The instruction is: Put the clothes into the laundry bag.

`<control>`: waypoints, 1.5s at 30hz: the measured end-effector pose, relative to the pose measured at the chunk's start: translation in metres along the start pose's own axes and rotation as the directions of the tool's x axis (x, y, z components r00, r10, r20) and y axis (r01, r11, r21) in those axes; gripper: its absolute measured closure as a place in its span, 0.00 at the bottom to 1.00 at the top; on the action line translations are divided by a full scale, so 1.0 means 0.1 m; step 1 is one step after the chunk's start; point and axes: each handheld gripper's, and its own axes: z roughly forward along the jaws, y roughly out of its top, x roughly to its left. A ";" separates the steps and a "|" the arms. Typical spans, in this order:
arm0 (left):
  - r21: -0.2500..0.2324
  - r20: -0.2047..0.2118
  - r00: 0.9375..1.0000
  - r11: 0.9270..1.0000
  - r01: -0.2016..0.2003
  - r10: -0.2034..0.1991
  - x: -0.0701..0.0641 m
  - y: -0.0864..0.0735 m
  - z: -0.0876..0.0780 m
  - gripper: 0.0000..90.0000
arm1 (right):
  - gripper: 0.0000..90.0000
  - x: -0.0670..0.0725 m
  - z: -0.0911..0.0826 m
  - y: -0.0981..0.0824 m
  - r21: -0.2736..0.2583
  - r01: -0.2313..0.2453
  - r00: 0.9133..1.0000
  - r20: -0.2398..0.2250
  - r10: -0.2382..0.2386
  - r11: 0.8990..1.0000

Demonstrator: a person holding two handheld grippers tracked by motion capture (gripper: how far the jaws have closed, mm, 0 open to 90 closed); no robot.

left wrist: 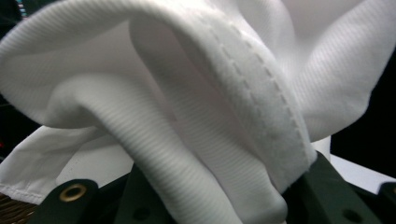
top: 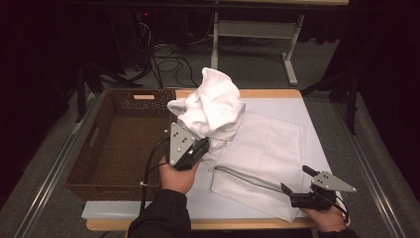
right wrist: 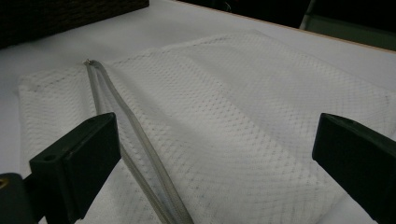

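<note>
My left gripper (top: pixel 200 146) is shut on a bunched white cloth (top: pixel 210 106), held up above the table between the basket and the mesh bag. In the left gripper view the cloth (left wrist: pixel 196 107) is packed in thick folds between the jaws, a stitched hem running down to the right jaw. A white mesh laundry bag (top: pixel 265 158) lies flat on the white table cover, its zipper (top: pixel 247 178) running along the near-left edge. My right gripper (top: pixel 296 179) stands open low over the bag's near right corner. In the right gripper view the mesh (right wrist: pixel 233 126) and zipper (right wrist: pixel 140 154) lie between the spread jaws.
A brown wicker basket (top: pixel 116 144) with handle slots stands on the left part of the table. The wooden table edge (top: pixel 267 92) shows at the back. Beyond the table are floor cables (top: pixel 168 62) and a white desk frame (top: pixel 257 29).
</note>
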 end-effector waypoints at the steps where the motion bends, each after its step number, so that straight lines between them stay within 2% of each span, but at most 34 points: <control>1: -0.001 0.010 1.000 1.000 0.001 -0.001 -0.03 0.00 0.02 0.72 | 0.02 0.00 0.00 0.00 0.000 0.001 1.000 0.000 -0.001 1.000; 7: 0.021 0.063 0.998 1.000 0.003 -0.005 -0.20 -0.07 0.07 0.72 | 0.04 0.00 0.00 0.00 0.001 -0.002 1.000 -0.002 0.002 1.000; 14: 0.063 0.094 0.995 0.998 0.025 -0.031 -0.31 -0.31 0.00 0.72 | 0.12 -0.01 0.01 -0.01 0.012 -0.003 1.000 -0.022 0.003 1.000; 18: 0.079 0.102 0.994 0.997 0.022 -0.030 -0.35 -0.42 -0.12 0.71 | 0.17 -0.01 0.01 -0.01 0.012 -0.006 0.999 -0.034 0.006 1.000; 23: 0.079 0.102 0.995 0.997 -0.001 -0.007 -0.38 -0.46 -0.38 0.71 | 0.18 0.00 0.01 -0.01 0.017 -0.013 0.999 -0.032 0.013 1.000; 27: 0.084 0.095 0.995 0.996 0.006 -0.014 -0.39 -0.57 -0.50 0.71 | 0.18 -0.01 0.02 -0.02 0.023 -0.013 0.999 -0.030 0.014 1.000; 29: 0.098 0.085 0.996 0.995 0.001 -0.009 -0.40 -0.69 -0.50 0.71 | 0.19 0.00 0.04 -0.02 0.029 -0.021 0.999 -0.037 0.022 0.999; 32: 0.100 0.075 0.996 0.994 0.044 -0.052 -0.38 -0.87 -0.48 0.71 | 0.24 0.01 0.05 -0.03 0.037 -0.020 0.999 -0.040 0.022 0.999; 34: 0.097 0.092 0.994 0.994 0.051 -0.059 -0.37 -0.91 -0.46 0.71 | 0.28 0.02 0.07 -0.04 0.034 -0.015 0.999 -0.041 0.017 0.999; 35: 0.101 0.103 0.994 0.994 0.032 -0.043 -0.37 -0.92 -0.45 0.71 | 0.29 0.03 0.08 -0.04 0.040 -0.021 0.999 -0.041 0.023 0.999; 37: 0.100 0.111 0.993 0.994 0.035 -0.046 -0.37 -0.94 -0.45 0.71 | 0.34 0.04 0.10 -0.04 0.038 -0.016 0.999 -0.045 0.018 0.999; 41: 0.105 0.131 0.990 0.994 0.035 -0.049 -0.38 -0.98 -0.45 0.71 | 0.37 0.03 0.19 0.00 0.052 -0.037 0.998 -0.043 0.040 0.998; 45: 0.111 0.134 0.989 0.993 0.039 -0.053 -0.38 -1.01 -0.45 0.70 | 0.38 0.02 0.34 0.06 0.107 -0.039 0.998 -0.039 0.044 0.993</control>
